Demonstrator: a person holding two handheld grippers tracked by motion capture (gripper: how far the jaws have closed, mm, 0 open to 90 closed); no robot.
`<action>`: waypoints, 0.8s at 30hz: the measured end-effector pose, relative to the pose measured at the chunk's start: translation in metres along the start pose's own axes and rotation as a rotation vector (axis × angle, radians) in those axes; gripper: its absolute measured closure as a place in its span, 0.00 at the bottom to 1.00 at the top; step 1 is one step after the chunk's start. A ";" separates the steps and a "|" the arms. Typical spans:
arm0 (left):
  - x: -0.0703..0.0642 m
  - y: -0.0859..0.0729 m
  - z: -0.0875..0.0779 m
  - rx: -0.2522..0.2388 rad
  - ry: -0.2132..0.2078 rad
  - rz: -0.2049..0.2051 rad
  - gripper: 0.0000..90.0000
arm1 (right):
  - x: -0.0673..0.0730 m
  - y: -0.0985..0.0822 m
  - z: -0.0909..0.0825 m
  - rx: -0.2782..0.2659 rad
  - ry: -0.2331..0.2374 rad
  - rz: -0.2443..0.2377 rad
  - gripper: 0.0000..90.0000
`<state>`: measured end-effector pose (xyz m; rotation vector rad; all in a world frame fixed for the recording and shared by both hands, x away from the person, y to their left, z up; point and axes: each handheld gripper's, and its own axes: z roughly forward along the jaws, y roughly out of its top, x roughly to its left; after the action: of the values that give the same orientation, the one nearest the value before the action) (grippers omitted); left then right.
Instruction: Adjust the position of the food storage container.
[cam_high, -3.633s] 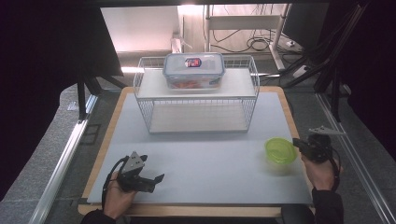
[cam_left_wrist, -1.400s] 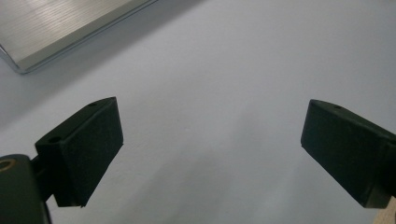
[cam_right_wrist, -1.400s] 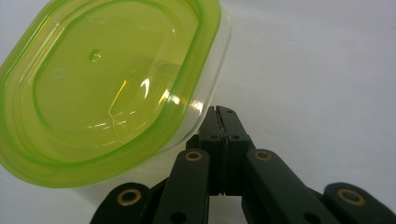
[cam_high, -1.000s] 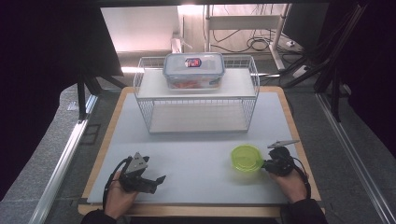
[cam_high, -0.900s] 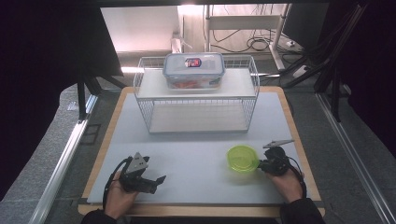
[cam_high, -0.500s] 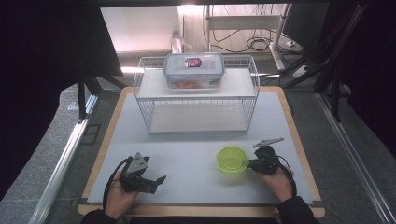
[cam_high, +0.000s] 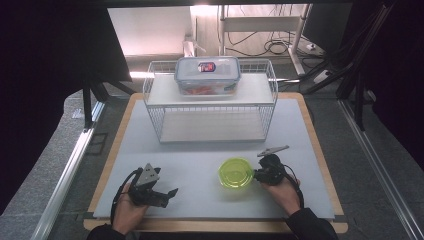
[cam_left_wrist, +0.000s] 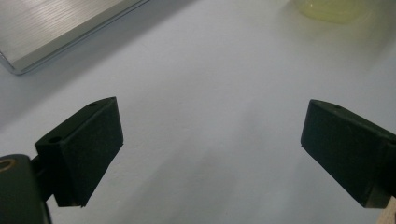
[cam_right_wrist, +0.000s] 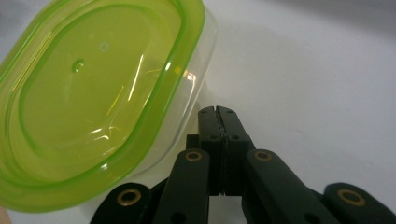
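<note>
A round clear container with a green lid sits on the white mat, right of the middle near the front. My right gripper is shut with nothing between its jaws, and its tips rest against the container's right side. In the right gripper view the closed tips meet the clear wall under the green lid. My left gripper lies low on the mat at the front left, open and empty. In the left gripper view its jaws stand wide apart over bare mat, with the container's blurred edge far off.
A white wire rack stands at the back middle of the mat. On its top shelf sits a clear box with a blue-rimmed lid. The mat lies on a wooden board. Dark frames and cables surround the table.
My right gripper has slid left across the mat with the green-lidded container moving ahead of it, from the right side toward the middle. The left gripper has stayed put.
</note>
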<state>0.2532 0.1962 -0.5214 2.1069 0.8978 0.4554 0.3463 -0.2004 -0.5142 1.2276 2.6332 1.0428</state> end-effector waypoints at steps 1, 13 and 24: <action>0.000 0.000 0.000 0.000 0.000 0.000 0.06 | 0.001 0.001 0.002 0.000 0.002 -0.001 1.00; 0.000 0.000 0.000 -0.001 -0.003 0.002 0.06 | 0.016 0.023 0.024 -0.007 0.051 -0.011 1.00; -0.001 0.000 0.000 -0.005 -0.006 0.003 0.06 | 0.026 0.031 0.034 -0.003 0.046 -0.059 0.99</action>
<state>0.2530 0.1957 -0.5215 2.1038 0.8894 0.4522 0.3599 -0.1491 -0.5164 1.1308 2.6832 1.0770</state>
